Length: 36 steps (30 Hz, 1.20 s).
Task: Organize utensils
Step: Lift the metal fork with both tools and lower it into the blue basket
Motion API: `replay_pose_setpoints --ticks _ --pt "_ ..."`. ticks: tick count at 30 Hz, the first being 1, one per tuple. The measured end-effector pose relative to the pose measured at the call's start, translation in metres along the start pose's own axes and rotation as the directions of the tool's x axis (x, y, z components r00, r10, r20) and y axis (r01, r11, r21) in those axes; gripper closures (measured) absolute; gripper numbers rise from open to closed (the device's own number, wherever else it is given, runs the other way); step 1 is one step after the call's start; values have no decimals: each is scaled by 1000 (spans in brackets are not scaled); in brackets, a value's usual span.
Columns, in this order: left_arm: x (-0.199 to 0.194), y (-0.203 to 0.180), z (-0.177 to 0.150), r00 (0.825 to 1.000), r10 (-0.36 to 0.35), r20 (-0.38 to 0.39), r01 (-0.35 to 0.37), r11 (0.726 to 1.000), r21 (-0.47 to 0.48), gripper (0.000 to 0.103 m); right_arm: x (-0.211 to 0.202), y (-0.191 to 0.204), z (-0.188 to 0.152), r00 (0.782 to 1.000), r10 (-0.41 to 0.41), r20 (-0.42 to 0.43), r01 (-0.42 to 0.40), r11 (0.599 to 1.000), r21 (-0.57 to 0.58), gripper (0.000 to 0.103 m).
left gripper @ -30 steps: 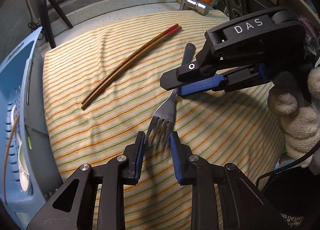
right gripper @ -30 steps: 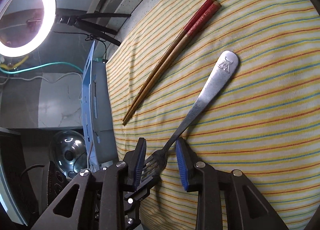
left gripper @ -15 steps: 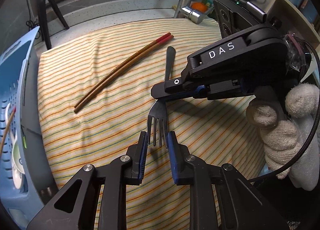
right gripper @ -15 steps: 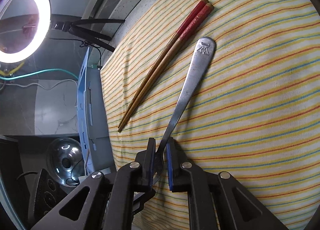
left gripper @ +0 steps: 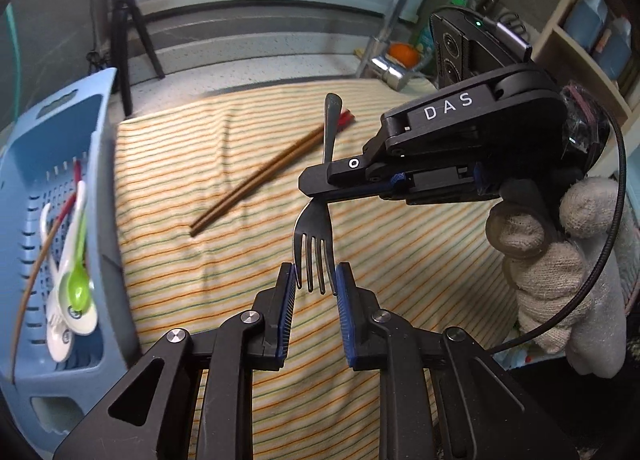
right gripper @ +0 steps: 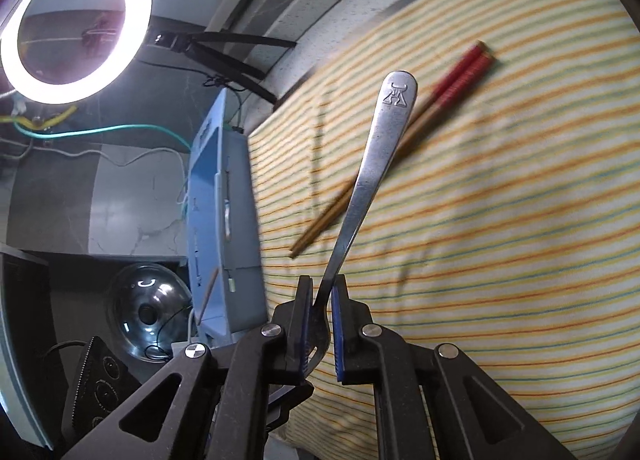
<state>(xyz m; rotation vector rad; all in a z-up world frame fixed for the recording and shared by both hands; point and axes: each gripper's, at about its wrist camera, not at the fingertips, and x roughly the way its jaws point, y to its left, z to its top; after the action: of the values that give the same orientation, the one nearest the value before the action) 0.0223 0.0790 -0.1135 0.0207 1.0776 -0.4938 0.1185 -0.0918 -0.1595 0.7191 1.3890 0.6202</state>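
Note:
A steel fork (left gripper: 316, 238) is lifted off the striped cloth (left gripper: 400, 260). My right gripper (left gripper: 316, 196) is shut on the fork's neck; in the right wrist view its pads (right gripper: 322, 324) clamp the fork (right gripper: 372, 176), handle pointing up and away. My left gripper (left gripper: 316, 288) is narrowly open with the fork's tines between its pads, close to them. A pair of red-tipped wooden chopsticks (left gripper: 264, 176) lies on the cloth behind the fork, also in the right wrist view (right gripper: 404, 136).
A blue slotted basket (left gripper: 52, 216) stands at the cloth's left edge with white and green spoons (left gripper: 72, 284) and a chopstick in it. A ring light on a tripod (right gripper: 68, 20), a faucet (left gripper: 396, 20) and shelves stand behind. A glass lid (right gripper: 148, 312) lies below the basket.
The right gripper closed on the fork's neck and lifted it off the cloth, swinging the handle upright. The left gripper narrowed around the tines. Both views rose.

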Motion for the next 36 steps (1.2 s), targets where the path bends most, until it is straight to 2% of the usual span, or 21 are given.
replay_pose_setpoints --ticks 9,17,26,36 --pt "-31 43 -4 996 70 58 -65 993 -95 84 38 59 10 999 22 -43 -27 993 -112 96" --pt "-51 78 -12 989 124 80 -109 979 -170 84 78 105 13 996 21 -92 -39 979 -200 96" --pt "-55 113 -17 982 175 68 -156 962 -225 84 118 141 17 991 -38 -126 -1 956 -292 96" --pt "-50 133 -19 978 205 35 -187 939 -289 84 149 169 17 984 -140 -114 80 904 -419 94"
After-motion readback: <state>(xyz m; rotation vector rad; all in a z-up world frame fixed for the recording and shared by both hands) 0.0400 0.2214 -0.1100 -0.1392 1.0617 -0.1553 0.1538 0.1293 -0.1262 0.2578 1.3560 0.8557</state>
